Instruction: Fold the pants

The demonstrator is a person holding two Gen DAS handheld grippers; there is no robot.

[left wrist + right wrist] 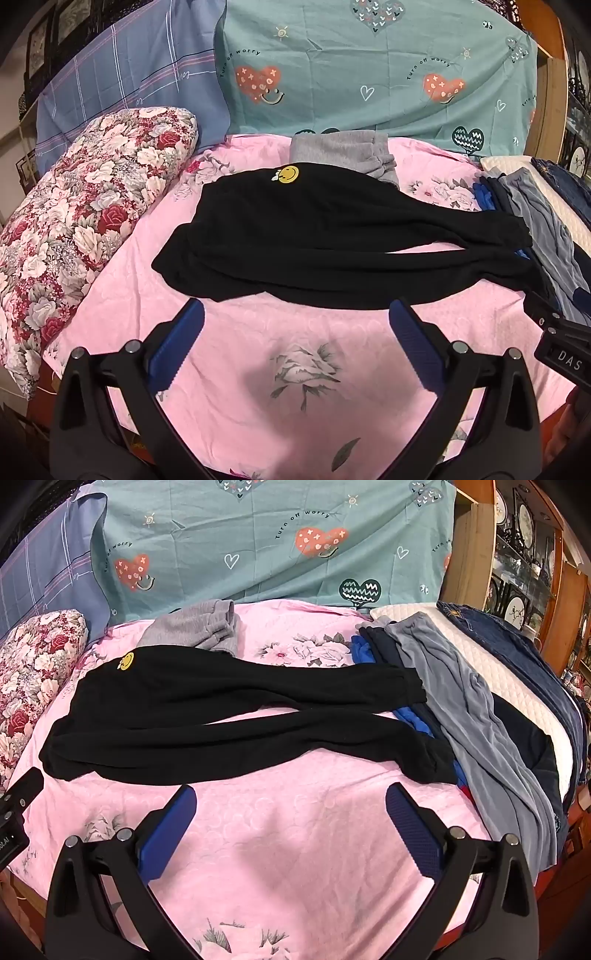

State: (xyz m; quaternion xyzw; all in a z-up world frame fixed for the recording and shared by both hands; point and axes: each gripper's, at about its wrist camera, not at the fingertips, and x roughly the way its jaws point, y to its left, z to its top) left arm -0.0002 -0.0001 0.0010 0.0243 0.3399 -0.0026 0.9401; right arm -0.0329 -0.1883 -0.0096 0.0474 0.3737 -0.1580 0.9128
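Observation:
Black pants (314,240) with a yellow smiley patch (288,174) lie spread flat on the pink floral bedsheet (295,369), waist to the left, both legs running right. They also show in the right wrist view (221,720). My left gripper (295,314) is open and empty, just in front of the pants' near edge. My right gripper (290,801) is open and empty, just in front of the near leg. The right gripper's body shows at the right edge of the left wrist view (561,332).
A floral quilt roll (85,221) lies at the left. Folded grey pants (199,627) sit behind the black pants. A pile of grey, navy and blue garments (480,720) and jeans (517,646) lies at the right. Teal and blue sheets (258,542) hang behind.

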